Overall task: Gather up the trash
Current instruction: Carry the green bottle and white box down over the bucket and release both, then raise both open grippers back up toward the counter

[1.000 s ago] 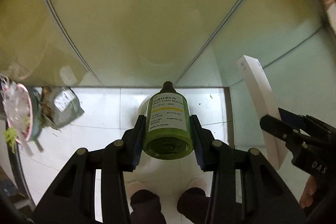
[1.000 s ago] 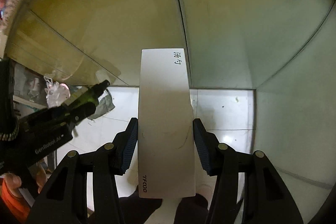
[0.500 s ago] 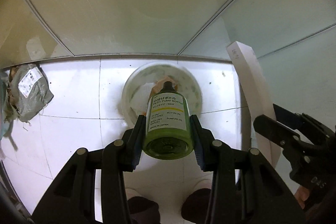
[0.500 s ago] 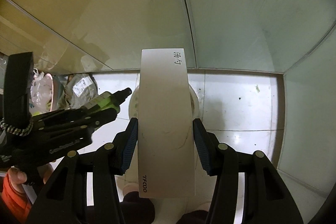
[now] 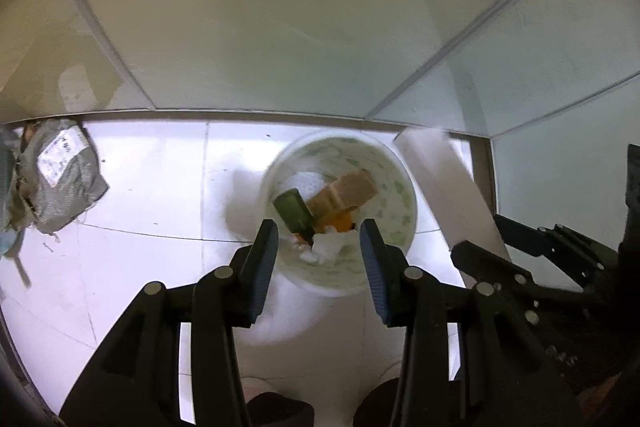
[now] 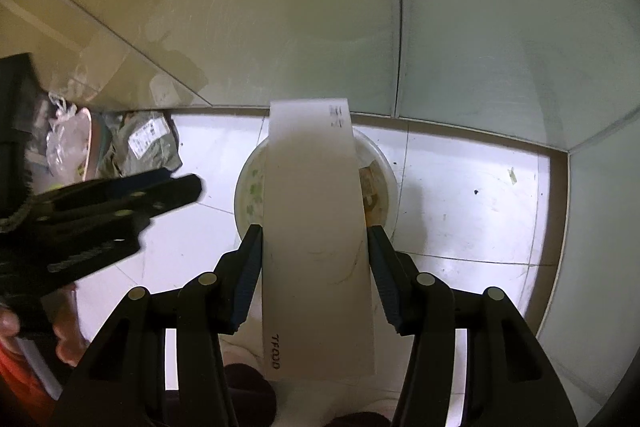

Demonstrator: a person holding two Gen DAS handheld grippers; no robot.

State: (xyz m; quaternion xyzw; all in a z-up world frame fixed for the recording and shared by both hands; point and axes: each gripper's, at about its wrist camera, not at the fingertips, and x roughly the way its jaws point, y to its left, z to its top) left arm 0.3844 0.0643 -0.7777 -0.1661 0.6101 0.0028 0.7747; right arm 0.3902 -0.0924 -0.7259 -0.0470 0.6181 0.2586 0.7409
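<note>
Trash drop over the round white plastic bin (image 5: 404,183): one item is in, one is to be released.

The left gripper (image 5: 318,261) is spread and empty; a dark green bottle (image 5: 295,209) lies in the bin beside a brown cardboard piece (image 5: 346,189) and white tissue. The right gripper (image 6: 316,269) is clamped on the long flat white box (image 6: 316,227), held above the bin; opening seems required next.

The white box (image 6: 316,247) reads "TFOOD" near its lower end; its top marking is blurred.
</note>
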